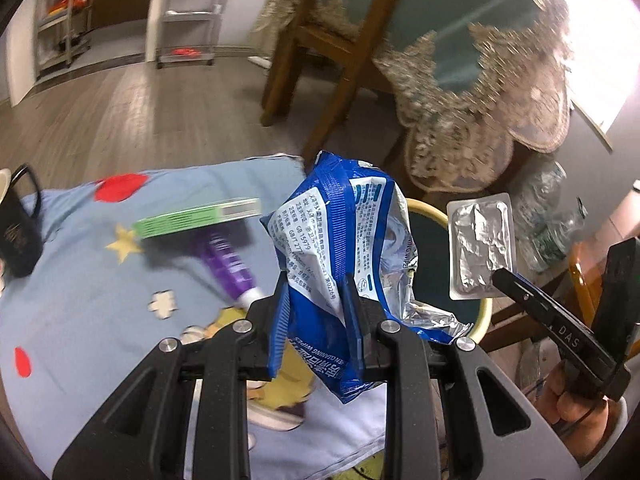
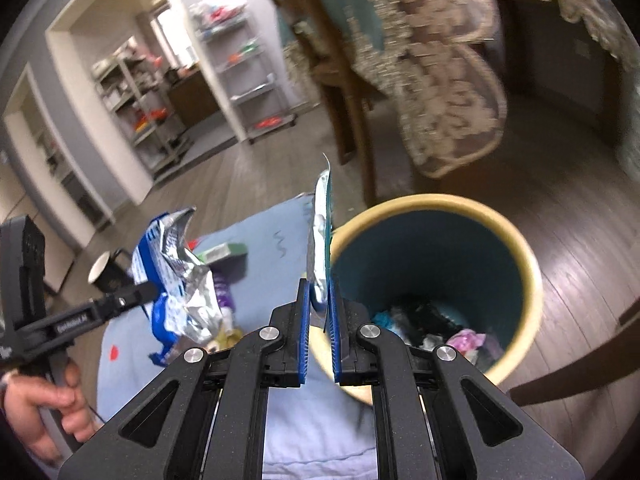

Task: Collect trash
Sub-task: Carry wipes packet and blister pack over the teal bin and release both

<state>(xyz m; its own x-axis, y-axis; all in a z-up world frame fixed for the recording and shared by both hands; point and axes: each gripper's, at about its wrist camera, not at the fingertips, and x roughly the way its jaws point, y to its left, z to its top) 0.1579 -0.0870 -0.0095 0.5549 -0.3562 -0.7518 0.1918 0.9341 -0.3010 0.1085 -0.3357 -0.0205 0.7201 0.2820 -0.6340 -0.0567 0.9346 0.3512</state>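
Note:
My left gripper (image 1: 316,296) is shut on a crumpled blue and silver wipes wrapper (image 1: 340,236) and holds it above the table's right edge; the wrapper also shows in the right wrist view (image 2: 176,276). My right gripper (image 2: 320,304) is shut on a flat silver blister pack (image 2: 320,240), held upright beside the rim of a teal bin with a cream rim (image 2: 528,264). The pack (image 1: 478,248) hangs over the bin (image 1: 432,248) in the left wrist view. The bin holds several scraps of trash (image 2: 464,338).
On the blue cartoon tablecloth (image 1: 80,300) lie a green box (image 1: 196,218), a purple tube (image 1: 230,268) and a black mug (image 1: 18,236). A wooden chair (image 1: 320,40) and a table with a lace cloth (image 1: 480,80) stand behind. Plastic bottles (image 1: 548,216) lie right of the bin.

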